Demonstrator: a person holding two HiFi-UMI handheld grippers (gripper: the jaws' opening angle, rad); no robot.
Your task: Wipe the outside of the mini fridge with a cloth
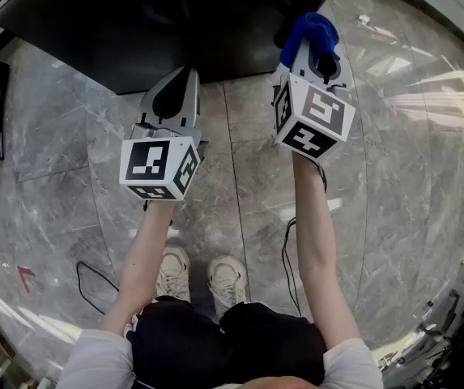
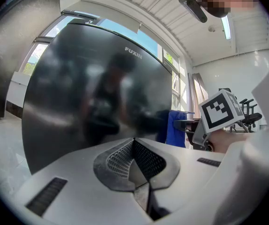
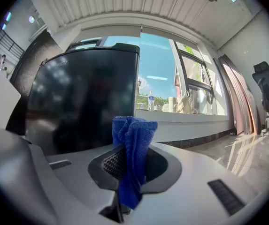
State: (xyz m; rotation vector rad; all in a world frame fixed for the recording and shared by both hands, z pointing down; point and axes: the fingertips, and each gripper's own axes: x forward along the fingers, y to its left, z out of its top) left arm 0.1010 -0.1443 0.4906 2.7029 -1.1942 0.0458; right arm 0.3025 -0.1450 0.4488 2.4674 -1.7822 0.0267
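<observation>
Your right gripper [image 3: 129,165] has its jaws clamped on the blue cloth [image 3: 135,142], which bunches up above the pads and hangs below them. Dead ahead and a little left stands the black mini fridge [image 3: 82,97], glossy front facing you, with the window [image 3: 158,74] just beside it.

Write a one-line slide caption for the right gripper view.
Right gripper shut on a blue cloth, held up before the black mini fridge, a bright window beyond.

Bright daylight, fisheye warp
Window [image 3: 165,78] light glares on the far-right floor [image 1: 414,75]; glossy fridge door [image 2: 92,90] shows blurred reflections.
</observation>
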